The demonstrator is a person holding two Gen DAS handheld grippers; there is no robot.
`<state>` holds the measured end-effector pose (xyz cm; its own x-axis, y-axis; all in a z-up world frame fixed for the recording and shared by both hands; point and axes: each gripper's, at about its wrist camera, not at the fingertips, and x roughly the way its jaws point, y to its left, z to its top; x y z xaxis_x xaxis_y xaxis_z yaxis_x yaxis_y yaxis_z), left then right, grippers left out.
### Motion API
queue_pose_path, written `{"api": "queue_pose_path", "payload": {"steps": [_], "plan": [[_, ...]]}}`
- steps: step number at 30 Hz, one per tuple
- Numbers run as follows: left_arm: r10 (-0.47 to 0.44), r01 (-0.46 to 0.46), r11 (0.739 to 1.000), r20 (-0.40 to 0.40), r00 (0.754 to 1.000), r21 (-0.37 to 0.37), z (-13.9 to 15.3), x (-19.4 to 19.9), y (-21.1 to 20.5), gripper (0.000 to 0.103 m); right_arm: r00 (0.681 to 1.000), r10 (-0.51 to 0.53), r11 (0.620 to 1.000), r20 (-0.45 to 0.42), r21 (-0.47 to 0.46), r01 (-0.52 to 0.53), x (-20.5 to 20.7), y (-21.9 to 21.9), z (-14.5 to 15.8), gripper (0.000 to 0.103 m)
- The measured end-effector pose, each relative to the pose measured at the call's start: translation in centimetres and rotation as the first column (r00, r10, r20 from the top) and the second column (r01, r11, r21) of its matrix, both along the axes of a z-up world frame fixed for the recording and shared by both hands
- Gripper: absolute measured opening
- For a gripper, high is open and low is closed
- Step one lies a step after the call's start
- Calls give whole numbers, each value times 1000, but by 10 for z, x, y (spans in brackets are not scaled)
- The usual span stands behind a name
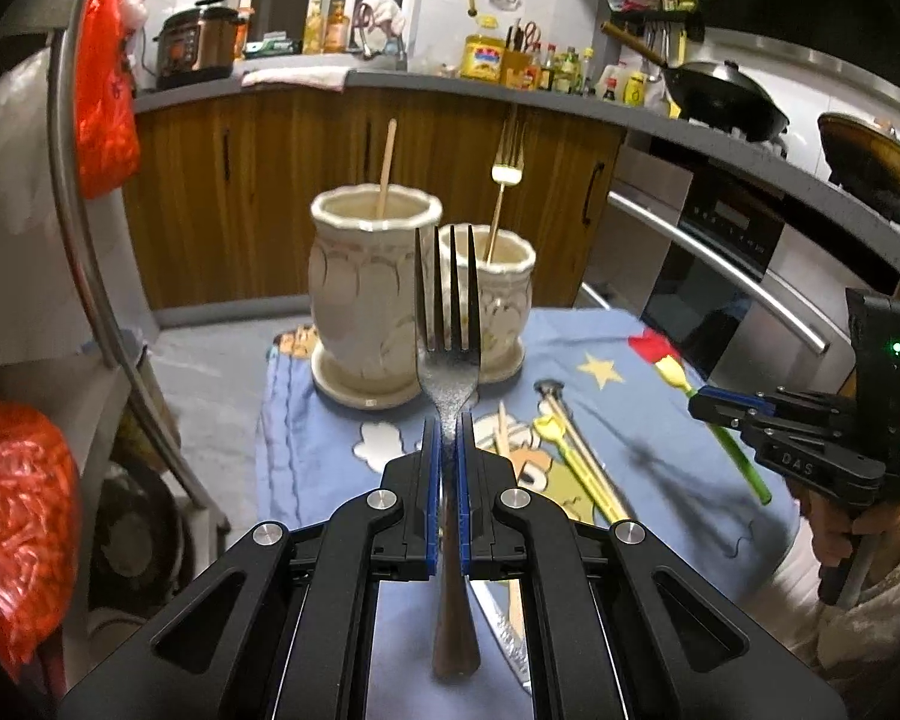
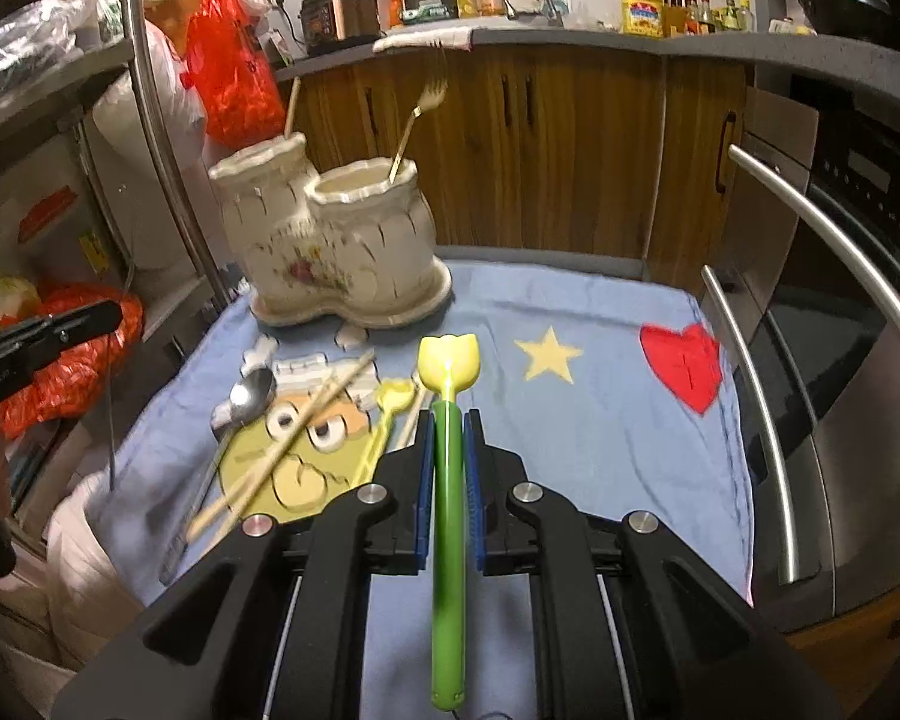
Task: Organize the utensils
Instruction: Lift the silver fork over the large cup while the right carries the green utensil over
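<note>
My left gripper (image 1: 448, 429) is shut on a dark metal fork (image 1: 448, 324), tines up, held in front of the cream double utensil holder (image 1: 369, 294). The holder's left cup holds a wooden chopstick (image 1: 386, 168); its right cup holds a gold fork (image 1: 503, 192). My right gripper (image 2: 448, 420) is shut on a green-handled utensil with a yellow tulip-shaped head (image 2: 448, 360), above the blue cloth (image 2: 600, 420). On the cloth lie a metal spoon (image 2: 249, 393), wooden chopsticks (image 2: 294, 438) and a yellow utensil (image 2: 384, 414). The right gripper also shows in the left wrist view (image 1: 714, 405).
The holder (image 2: 342, 240) stands at the cloth's far left. A steel oven handle (image 2: 810, 228) runs along the right. A metal rack post (image 2: 162, 138) and red bags (image 2: 228, 54) are at the left. Wooden cabinets (image 2: 540, 150) stand behind.
</note>
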<state>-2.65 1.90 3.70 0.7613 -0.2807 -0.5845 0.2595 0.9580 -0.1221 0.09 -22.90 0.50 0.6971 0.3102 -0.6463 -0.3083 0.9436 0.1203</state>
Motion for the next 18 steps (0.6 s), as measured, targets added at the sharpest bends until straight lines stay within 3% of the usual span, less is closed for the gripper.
{"api": "queue_pose_path", "payload": {"steps": [8,18], "plan": [[8,-7,1000,65,998,-21,34,28,7,5,993,30,998,116,58,-37,31,21,51,10],[51,-48,999,162,986,-24,86,80,15,5,983,42,978,181,194,-78,100,48,99,10]]}}
